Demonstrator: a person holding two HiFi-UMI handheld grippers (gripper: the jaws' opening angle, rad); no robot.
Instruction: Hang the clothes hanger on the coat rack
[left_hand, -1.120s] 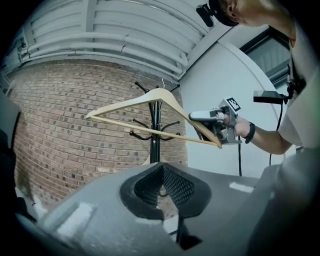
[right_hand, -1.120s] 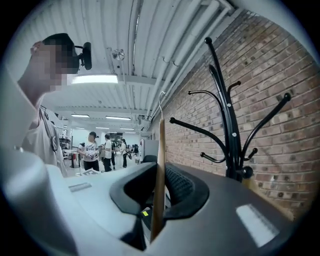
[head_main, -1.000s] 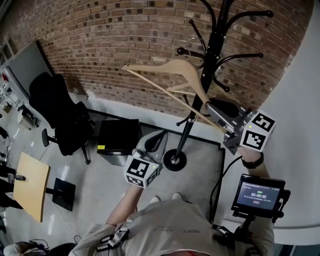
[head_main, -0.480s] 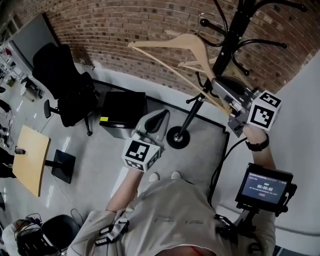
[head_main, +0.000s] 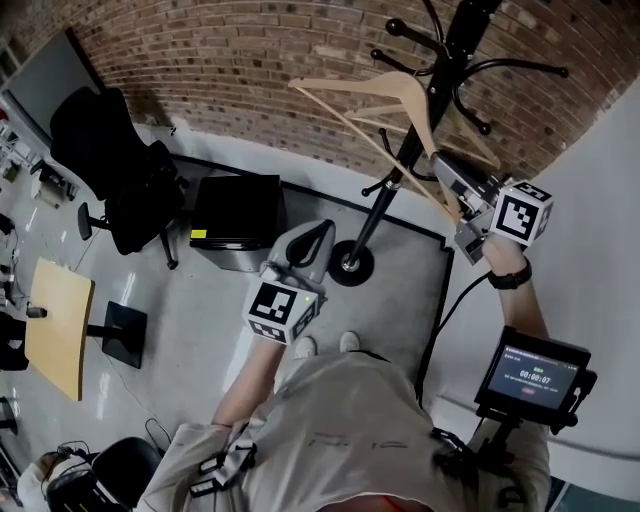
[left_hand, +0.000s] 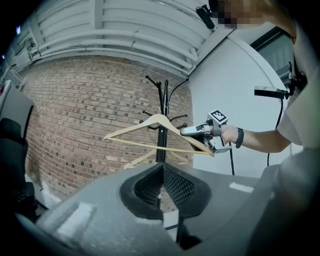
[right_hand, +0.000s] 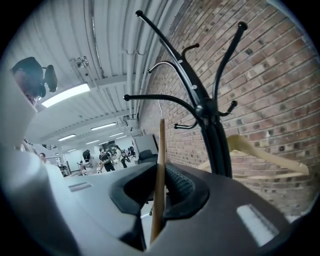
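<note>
Clothes hanger (head_main: 345, 84): pale wood, triangular, slim round crossbar, wire hook. Held up against the coat rack (head_main: 372, 220), black metal with curved, knob-tipped pegs; hook contact with a peg unclear. Right claw (right_hand: 160, 174) clamped on one shoulder end. Left claw (left_hand: 161, 170) together, empty, ribbed dark pads.
</note>
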